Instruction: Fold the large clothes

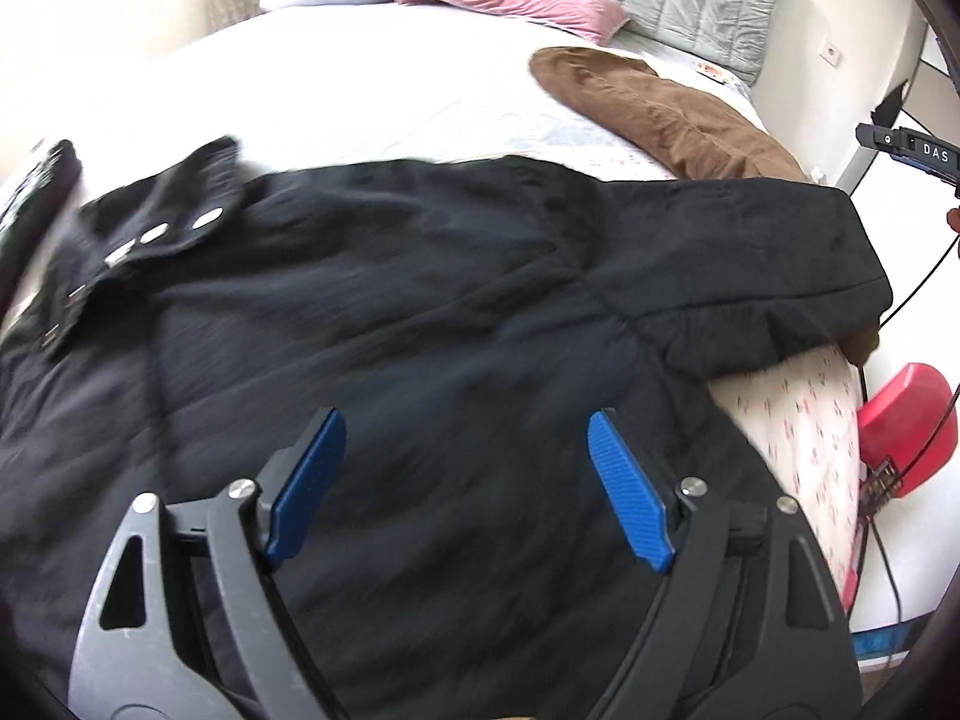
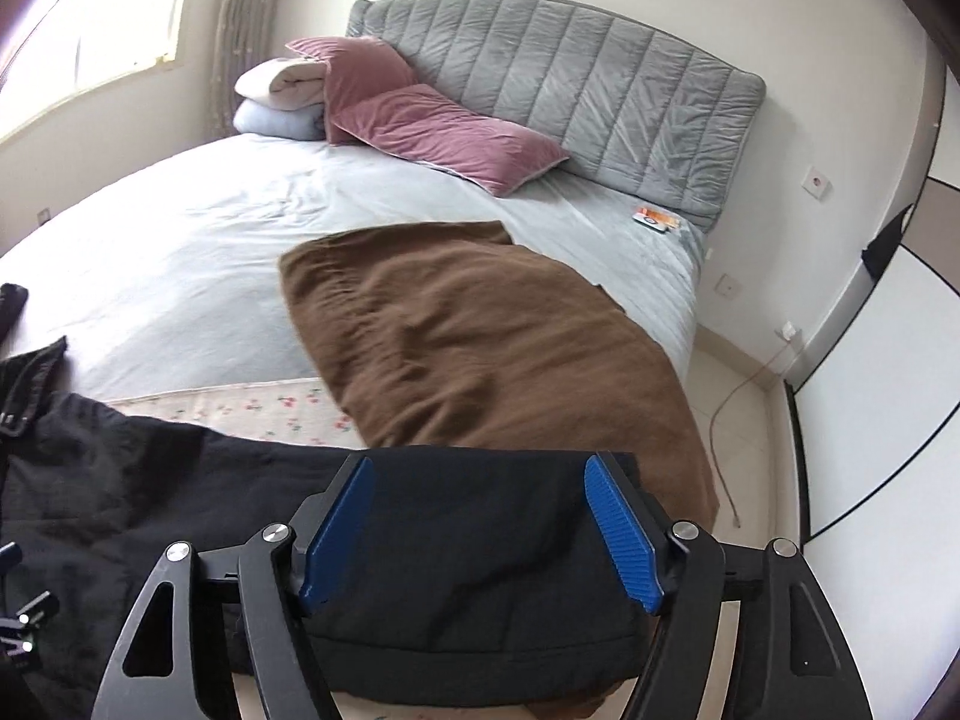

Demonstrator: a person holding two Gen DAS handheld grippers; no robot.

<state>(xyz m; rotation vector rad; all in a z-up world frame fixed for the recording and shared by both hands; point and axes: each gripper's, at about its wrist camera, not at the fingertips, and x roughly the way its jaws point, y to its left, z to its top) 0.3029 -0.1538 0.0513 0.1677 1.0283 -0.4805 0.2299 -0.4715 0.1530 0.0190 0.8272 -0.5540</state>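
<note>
A large black jacket [image 1: 420, 300] lies spread on the bed, its collar with metal snaps [image 1: 150, 234] at the left and a sleeve folded across at the right [image 1: 750, 252]. My left gripper [image 1: 465, 438] is open above the jacket's body, holding nothing. In the right wrist view my right gripper [image 2: 480, 480] is open over the folded black sleeve end [image 2: 480, 570], its blue pads [image 2: 618, 528] on either side of the cloth without closing on it.
A brown garment [image 2: 492, 348] lies on the bed beyond the jacket. Pink pillows [image 2: 432, 126], folded bedding [image 2: 282, 96] and a grey headboard [image 2: 570, 78] are at the far end. A red object [image 1: 906, 426] and cables sit off the bed's right edge.
</note>
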